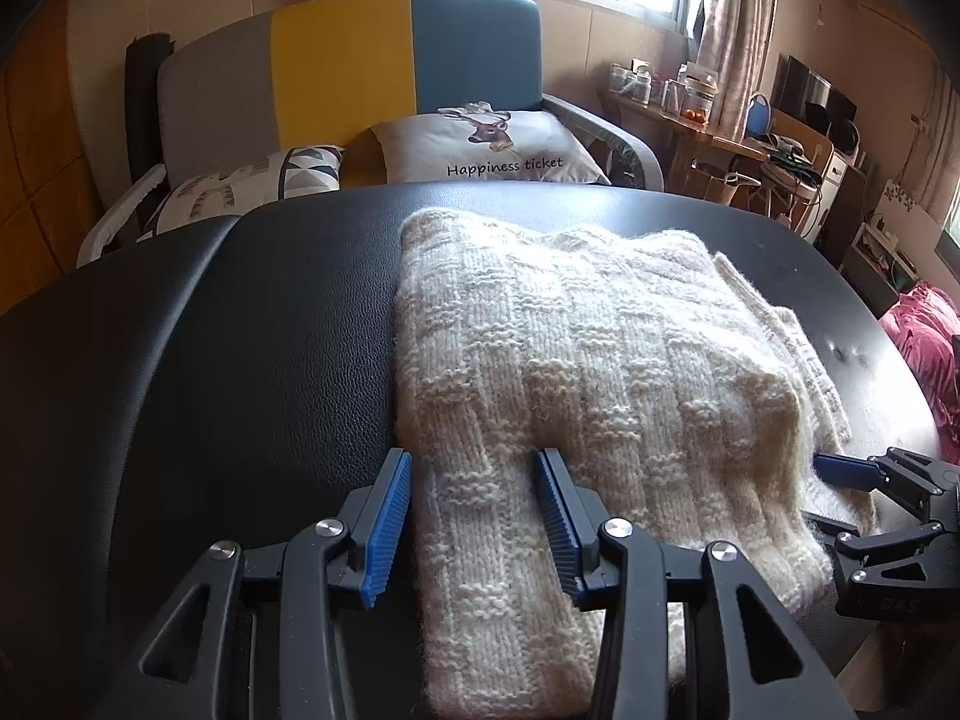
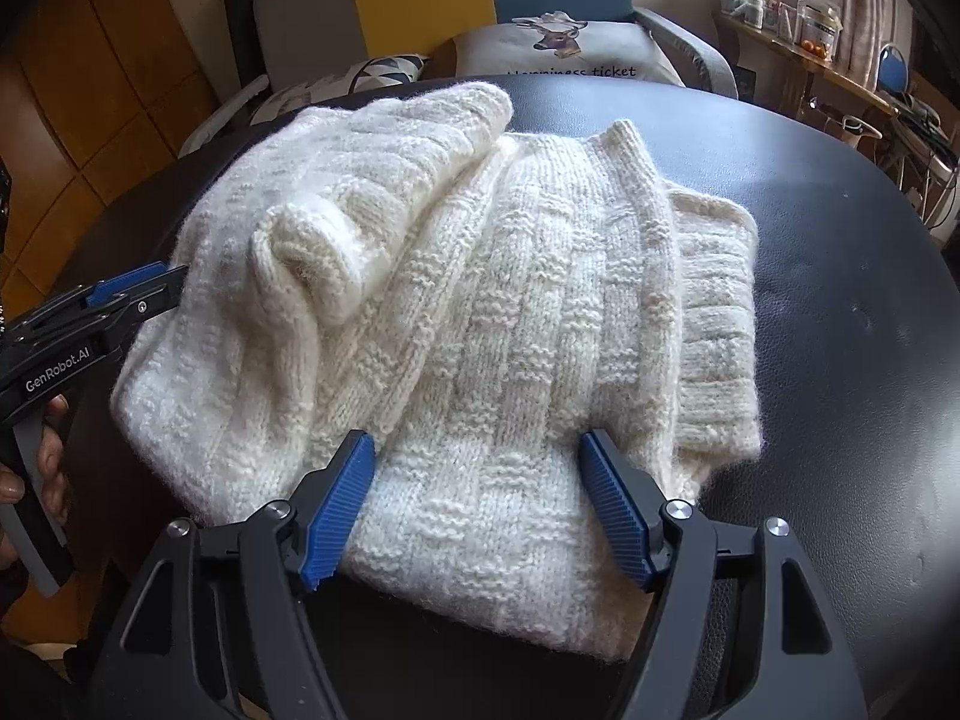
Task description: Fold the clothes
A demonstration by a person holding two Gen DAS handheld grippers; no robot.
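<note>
Black padded table (image 1: pixel 198 330) carries the cream knit sweater (image 1: pixel 588 360), folded. Left gripper (image 1: pixel 474 468) and right gripper (image 2: pixel 477 450) both straddle its near edge, jaws apart. Only the right view shows the bunched sleeve (image 2: pixel 312 258) and a hand (image 2: pixel 48 456).

Cream basket-weave knit sweater (image 1: pixel 600 360); black leather-grain table (image 1: pixel 240 330); grey-yellow-blue sofa (image 1: pixel 348 60); pink cloth (image 1: pixel 924 330), possibly velvet.

A cream knitted sweater (image 1: pixel 576 372) lies folded on the black desk (image 1: pixel 210 360). At bottom centre, the left hand-held gripper (image 1: pixel 474 516) straddles its near edge, jaws apart. The right hand-held gripper (image 1: pixel 840 492) enters at lower right.
</note>
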